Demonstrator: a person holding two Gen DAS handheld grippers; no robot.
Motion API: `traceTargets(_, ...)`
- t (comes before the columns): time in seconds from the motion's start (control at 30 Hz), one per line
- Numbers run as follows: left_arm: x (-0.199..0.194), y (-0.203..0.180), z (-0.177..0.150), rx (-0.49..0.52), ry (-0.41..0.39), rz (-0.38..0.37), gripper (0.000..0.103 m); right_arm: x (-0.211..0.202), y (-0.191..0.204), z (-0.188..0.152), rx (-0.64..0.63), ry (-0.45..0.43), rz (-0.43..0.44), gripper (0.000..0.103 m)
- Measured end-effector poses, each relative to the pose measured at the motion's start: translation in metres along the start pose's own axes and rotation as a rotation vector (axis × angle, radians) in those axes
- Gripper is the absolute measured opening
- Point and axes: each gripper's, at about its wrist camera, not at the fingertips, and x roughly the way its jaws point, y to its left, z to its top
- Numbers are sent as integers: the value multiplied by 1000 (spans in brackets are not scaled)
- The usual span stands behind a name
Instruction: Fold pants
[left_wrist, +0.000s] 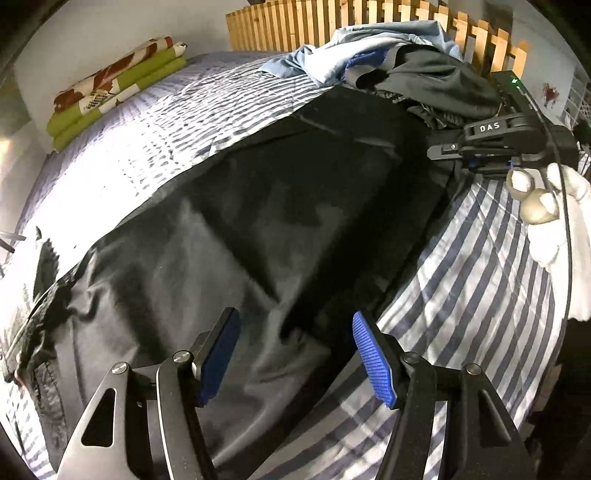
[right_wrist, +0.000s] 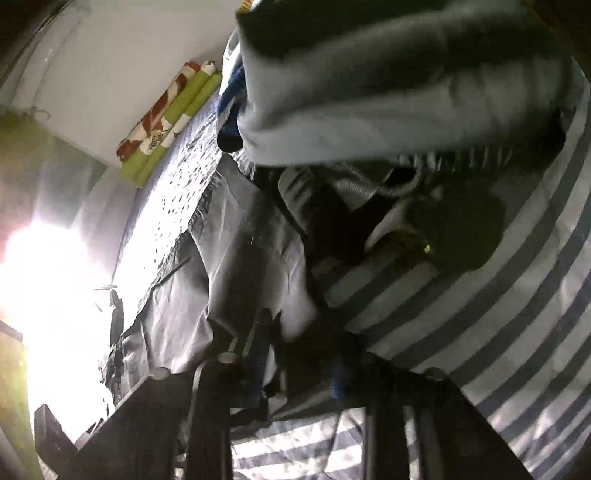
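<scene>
Black pants (left_wrist: 229, 236) lay spread lengthwise across the striped bed cover (left_wrist: 469, 280), one end toward the wooden slat headboard (left_wrist: 332, 26) and the other toward the bright near-left edge of the bed. My left tongs (left_wrist: 295, 354) hung over the near part of the cloth with their blue pads well apart and nothing between them. My right tongs (left_wrist: 454, 151) were at the far right edge of the pants, beside a heap of grey and pale blue clothes (left_wrist: 406, 62), with my white-gloved hand (left_wrist: 557, 206) behind them. From the right wrist, blurred and dark, those tongs (right_wrist: 295, 362) appeared drawn nearly together at the edge of the pants (right_wrist: 236, 266); whether cloth was pinched between them I could not tell. Folded green and red bedding (left_wrist: 114, 85) sat on the far left corner of the bed.
</scene>
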Motion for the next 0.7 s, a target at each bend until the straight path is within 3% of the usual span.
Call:
traceTargets(0.2, 10, 22, -26, -98, 78, -71, 65, -17, 15, -3, -14, -76, 47, 9)
traceTargets(0.3, 1, 17, -26, -87, 38, -85, 64, -32, 26, 0, -26, -103, 62, 7)
traceTargets(0.4, -8, 8, -13, -59, -7, -109, 64, -34, 25, 1, -42, -123, 18, 8)
traceTargets(0.47, -7, 2, 1, -50, -20, -120, 64, -26, 16, 0, -22, -89, -9, 13)
traceTargets(0.57, 2, -18, 29, -19, -39, -157, 64, -12, 2, -3, 44, -30, -3, 28)
traceTargets(0.7, 35, -55, 61, 69, -24, -172, 64, -15, -12, -1, 106, -25, 43, 29)
